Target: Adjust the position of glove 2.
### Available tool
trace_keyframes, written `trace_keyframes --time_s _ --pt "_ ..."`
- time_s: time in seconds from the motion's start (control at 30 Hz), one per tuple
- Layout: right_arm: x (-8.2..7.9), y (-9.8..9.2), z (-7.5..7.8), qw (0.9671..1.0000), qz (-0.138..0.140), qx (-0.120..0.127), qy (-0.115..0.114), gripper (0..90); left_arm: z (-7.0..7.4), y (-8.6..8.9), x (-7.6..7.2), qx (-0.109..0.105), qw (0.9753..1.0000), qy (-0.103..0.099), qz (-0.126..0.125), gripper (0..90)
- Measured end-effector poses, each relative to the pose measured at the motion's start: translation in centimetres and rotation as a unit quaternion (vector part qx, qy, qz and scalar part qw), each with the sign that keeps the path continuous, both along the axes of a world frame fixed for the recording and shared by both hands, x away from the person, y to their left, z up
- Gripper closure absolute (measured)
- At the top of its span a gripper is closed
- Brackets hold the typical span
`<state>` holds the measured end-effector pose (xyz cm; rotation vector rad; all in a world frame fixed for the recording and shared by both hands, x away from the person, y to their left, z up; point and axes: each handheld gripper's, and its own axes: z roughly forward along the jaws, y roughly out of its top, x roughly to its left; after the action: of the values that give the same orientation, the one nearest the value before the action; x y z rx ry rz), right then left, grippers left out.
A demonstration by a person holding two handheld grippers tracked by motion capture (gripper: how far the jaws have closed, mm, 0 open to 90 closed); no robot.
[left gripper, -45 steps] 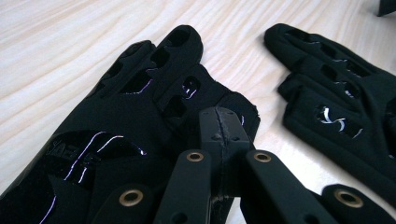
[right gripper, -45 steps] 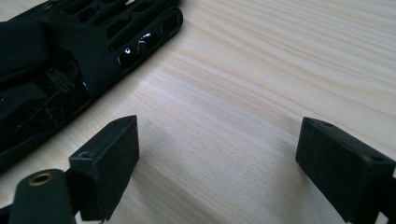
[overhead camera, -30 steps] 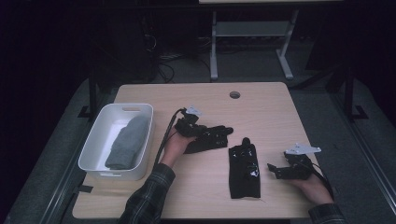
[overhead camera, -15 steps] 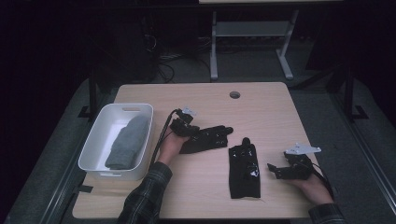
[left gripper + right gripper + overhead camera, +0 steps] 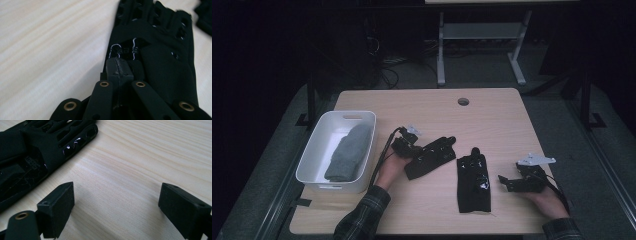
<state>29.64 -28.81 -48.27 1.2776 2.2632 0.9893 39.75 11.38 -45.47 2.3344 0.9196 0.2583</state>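
Observation:
Two black gloves lie on the wooden table [image 5: 422,105]. The left glove [image 5: 434,154] lies slanted at mid table, and my left gripper [image 5: 412,150] is shut on its cuff end. In the left gripper view the closed jaws pinch the edge of that glove [image 5: 160,57], whose fingers point away. The right glove [image 5: 473,182] lies flat, fingers away from me. My right gripper [image 5: 506,183] stands open just right of it, low over the wood. In the right gripper view the right gripper [image 5: 120,200] has bare table between its jaws, with the glove [image 5: 32,152] at the upper left.
A white bin [image 5: 312,165] holding a folded grey cloth [image 5: 348,152] stands at the table's left edge, close to my left forearm. A round cable hole [image 5: 463,101] sits near the far edge. Desk legs and cables are on the floor beyond.
My left gripper has shifted a little left and toward me, with the glove's cuff in it. The right gripper and right glove have stayed put.

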Motion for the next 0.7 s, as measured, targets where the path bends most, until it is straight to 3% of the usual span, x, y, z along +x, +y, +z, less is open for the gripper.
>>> trace_keyframes --time_s 0.17,0.57,0.7 --pt "0.0 0.0 0.0 1.0 0.0 0.0 0.0 13.3 0.1 0.5 -1.6 0.006 0.9998 0.003 -0.018 89.5" --pt "0.0 0.0 0.0 1.0 -0.001 -0.001 0.0 13.2 0.0 1.6 -5.3 -0.036 0.997 0.038 -0.057 89.5" --pt "0.0 0.0 0.0 1.0 -0.001 -0.001 0.0 13.2 0.0 1.6 -6.5 -0.037 0.9951 0.046 -0.079 89.5"
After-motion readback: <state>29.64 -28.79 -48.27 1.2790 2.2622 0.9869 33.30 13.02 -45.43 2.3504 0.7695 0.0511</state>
